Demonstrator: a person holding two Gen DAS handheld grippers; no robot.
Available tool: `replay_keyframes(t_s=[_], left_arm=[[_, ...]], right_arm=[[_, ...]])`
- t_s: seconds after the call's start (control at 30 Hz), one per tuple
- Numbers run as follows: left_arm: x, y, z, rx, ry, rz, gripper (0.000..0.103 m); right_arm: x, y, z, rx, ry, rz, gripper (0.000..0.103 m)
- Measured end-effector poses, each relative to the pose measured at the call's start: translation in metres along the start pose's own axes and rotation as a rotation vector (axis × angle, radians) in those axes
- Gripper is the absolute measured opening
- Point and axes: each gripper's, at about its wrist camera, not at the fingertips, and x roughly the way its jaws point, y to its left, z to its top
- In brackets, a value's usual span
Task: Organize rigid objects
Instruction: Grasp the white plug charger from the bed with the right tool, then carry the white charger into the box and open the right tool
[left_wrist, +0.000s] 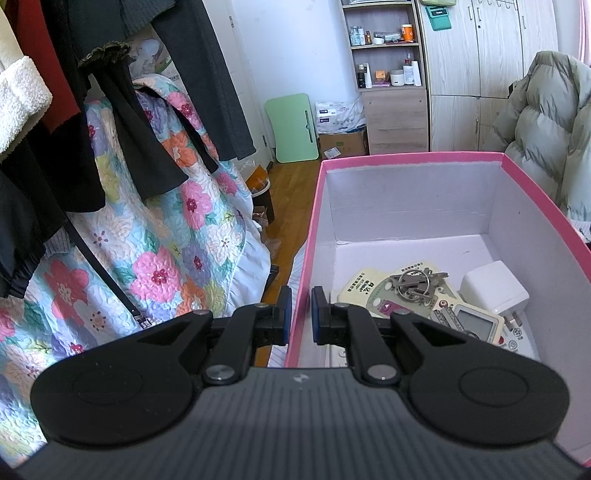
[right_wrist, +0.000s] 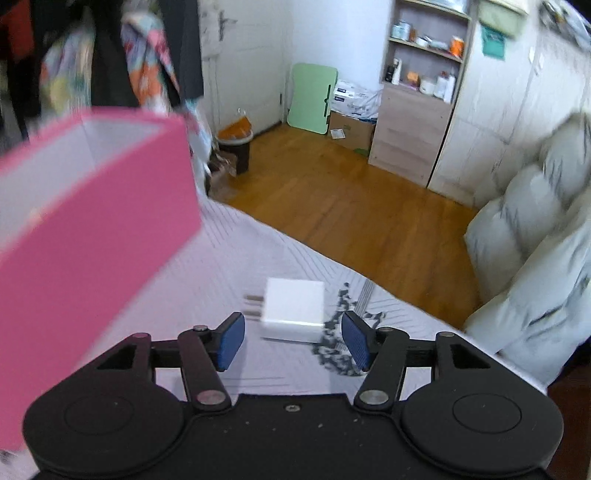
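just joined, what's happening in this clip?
A person is sorting small hard items into a pink box on a bed. The left tool is shut on the box's near wall, steadying it. Inside lie a white charger, a bunch of keys and a remote. The right tool is open, its pads either side of a second white charger on the sheet, not touching it.

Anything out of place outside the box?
Yes: one white charger lies loose on the bedcover, prongs left, ahead of the open right gripper. The pink box already holds another charger, keys and remotes.
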Motion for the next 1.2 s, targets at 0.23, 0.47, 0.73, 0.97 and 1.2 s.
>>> replay_keyframes(t_s=[0.23,0.47,0.73,0.97,1.2], left_arm=[[0.000,-0.002,0.000,0.001,0.000,0.004,0.009],[0.001,-0.003,0.000,-0.009,0.001,0.000,0.009],[0.001,-0.003,0.000,-0.010,0.001,0.000,0.009],[0.001,-0.002,0.000,-0.011,0.001,0.000,0.009],[0.001,-0.001,0.001,-0.021,-0.002,-0.010,0.009]], right_arm=[[0.026,-0.024,-0.001,0.165,-0.021,0.163,0.065],[0.026,-0.012,-0.009,0.118,-0.060,0.141,0.062],[-0.003,-0.004,-0.014,0.117,-0.115,0.181,0.061],[-0.073,0.022,0.016,0.051,-0.267,0.291,0.061],[-0.109,0.075,0.059,-0.076,-0.297,0.558,0.061]])
